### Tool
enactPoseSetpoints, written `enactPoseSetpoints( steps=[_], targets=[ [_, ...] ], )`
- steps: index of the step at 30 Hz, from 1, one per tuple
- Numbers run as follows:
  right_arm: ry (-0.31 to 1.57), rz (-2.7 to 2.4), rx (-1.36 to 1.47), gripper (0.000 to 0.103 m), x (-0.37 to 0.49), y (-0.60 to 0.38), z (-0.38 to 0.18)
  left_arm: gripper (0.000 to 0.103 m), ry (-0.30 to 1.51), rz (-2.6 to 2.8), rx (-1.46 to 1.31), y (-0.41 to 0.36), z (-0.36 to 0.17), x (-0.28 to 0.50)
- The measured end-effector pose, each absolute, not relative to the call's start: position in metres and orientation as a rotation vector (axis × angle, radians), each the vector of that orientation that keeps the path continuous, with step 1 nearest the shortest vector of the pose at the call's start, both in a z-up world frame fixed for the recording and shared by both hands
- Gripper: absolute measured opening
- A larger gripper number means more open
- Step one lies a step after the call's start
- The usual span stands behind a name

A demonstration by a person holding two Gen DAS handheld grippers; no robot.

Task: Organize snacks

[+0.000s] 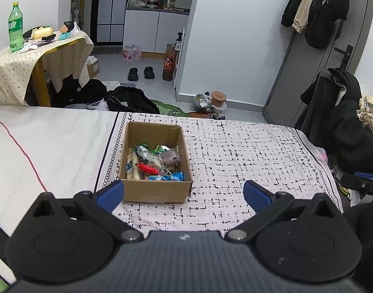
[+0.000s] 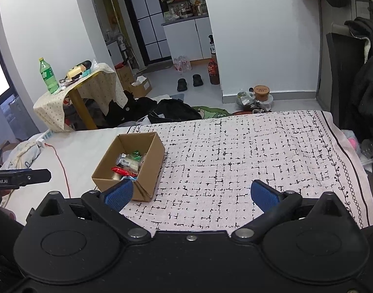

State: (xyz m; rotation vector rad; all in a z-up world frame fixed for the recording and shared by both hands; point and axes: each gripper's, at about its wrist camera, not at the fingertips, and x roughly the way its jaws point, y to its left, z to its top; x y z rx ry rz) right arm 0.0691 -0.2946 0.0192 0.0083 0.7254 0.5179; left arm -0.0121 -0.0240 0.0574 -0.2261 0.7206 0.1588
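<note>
Left wrist view looks down on a cardboard box standing on a patterned cloth that covers the near part of a white surface. The left gripper hovers just in front of the box with its blue-padded fingers spread wide and nothing between them; the left pad overlaps the box's near left corner in this view, but whether it touches cannot be told. Inside the box lie the snacks: wrapped packets in red, blue, green, white and purple, piled together on the bottom.

Right wrist view shows the same box to the left, with its open top towards the camera. The right gripper also has its fingers wide apart and empty, over the bare cloth to the right of the box. A red cable runs across the white surface left of the box. Beyond stand a small draped table with a green bottle.
</note>
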Motion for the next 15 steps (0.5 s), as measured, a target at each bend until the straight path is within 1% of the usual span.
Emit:
enactPoseSetpoints(
  steps=[15],
  targets=[
    [0.74, 0.502, -0.012, 0.103, 0.0688, -0.2921, 0.0125, 0.103, 0.724, 0.14, -0.22, -0.0254, 0.0547, -0.0116]
  ],
)
